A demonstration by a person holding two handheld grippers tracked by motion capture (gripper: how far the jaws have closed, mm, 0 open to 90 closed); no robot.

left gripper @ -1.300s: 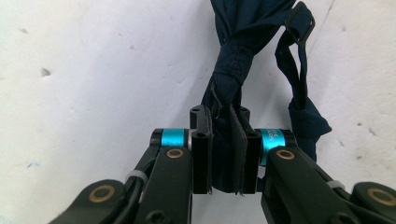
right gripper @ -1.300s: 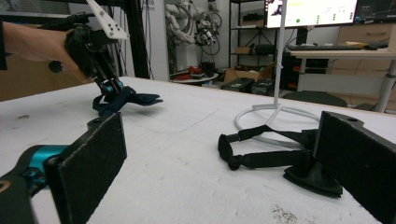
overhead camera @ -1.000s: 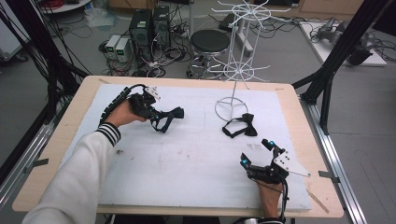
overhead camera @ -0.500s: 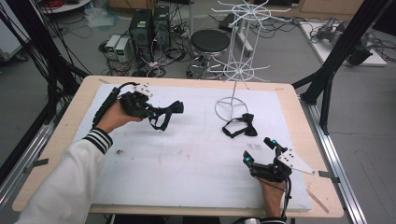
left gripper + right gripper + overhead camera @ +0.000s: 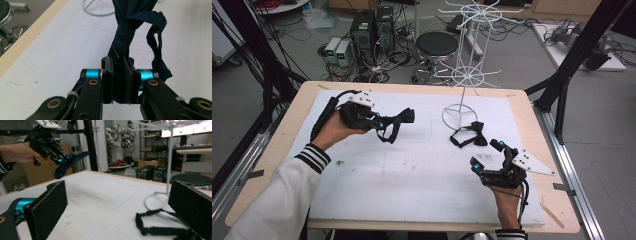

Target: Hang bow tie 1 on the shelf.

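High view: the left gripper point(image 5: 379, 121) holds a dark blue bow tie point(image 5: 399, 120) clear of the worktop point(image 5: 422, 165), jaws clamped on its fabric, strap hanging. The right gripper point(image 5: 489, 157) rests with jaws wide apart, and a black bow tie point(image 5: 468, 135) lies just ahead of it, nearer that hand, beside the wire display stand point(image 5: 462, 80) base.

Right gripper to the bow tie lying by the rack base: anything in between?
Nothing visible. The right gripper sits open on the mat, and only bare white mat lies between it and the black bow tie beside the wire rack's ring base. The left gripper, shut on the other bow tie, is far off.
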